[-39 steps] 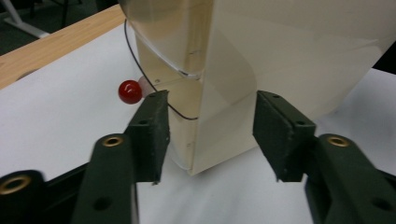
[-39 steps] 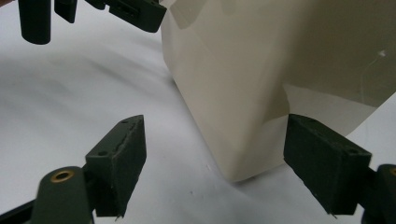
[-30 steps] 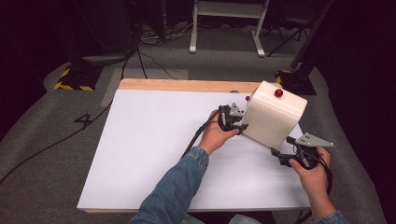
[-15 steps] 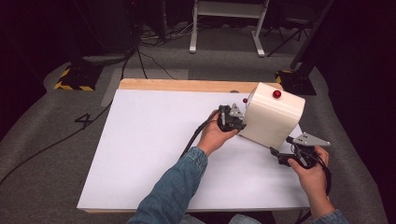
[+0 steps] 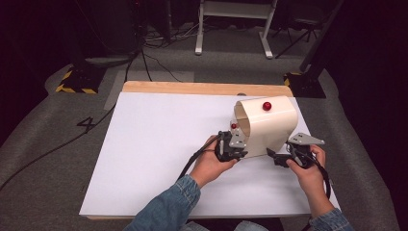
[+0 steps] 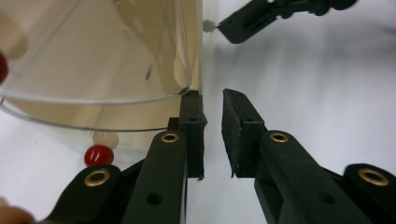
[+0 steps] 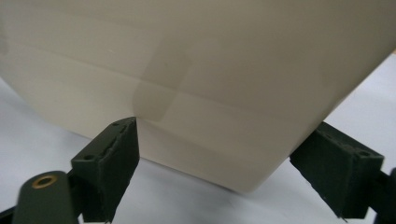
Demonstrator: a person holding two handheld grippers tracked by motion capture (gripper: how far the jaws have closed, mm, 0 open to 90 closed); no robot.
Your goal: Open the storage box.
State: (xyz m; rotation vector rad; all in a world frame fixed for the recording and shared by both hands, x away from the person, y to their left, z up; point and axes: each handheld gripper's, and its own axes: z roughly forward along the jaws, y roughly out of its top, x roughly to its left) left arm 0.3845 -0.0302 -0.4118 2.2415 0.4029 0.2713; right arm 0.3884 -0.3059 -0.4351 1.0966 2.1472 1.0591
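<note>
The cream box (image 5: 267, 126) has tipped onto its side at 3 o'clock on the table (image 5: 144, 144), left gripper (image 5: 232, 147) nearly closed beside its rim, right gripper (image 5: 281, 156) wide apart around its corner, so squeeze slowly.

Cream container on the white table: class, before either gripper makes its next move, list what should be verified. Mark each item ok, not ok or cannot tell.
1. Cream container upright: not ok. It lies tipped over, with its opening toward the left gripper.
2. Left gripper gripping the rim: not ok. Its jaws stand a narrow gap apart with nothing between them, beside the rim's edge.
3. Right gripper open wide enough: ok. Its jaws span the container's rounded corner.
4. Right jaws touching the wall: cannot tell.
5. Small red ball by the rim, loose or fixed: cannot tell.
6. Free room on the white table: ok. There is bare surface to the left.
</note>
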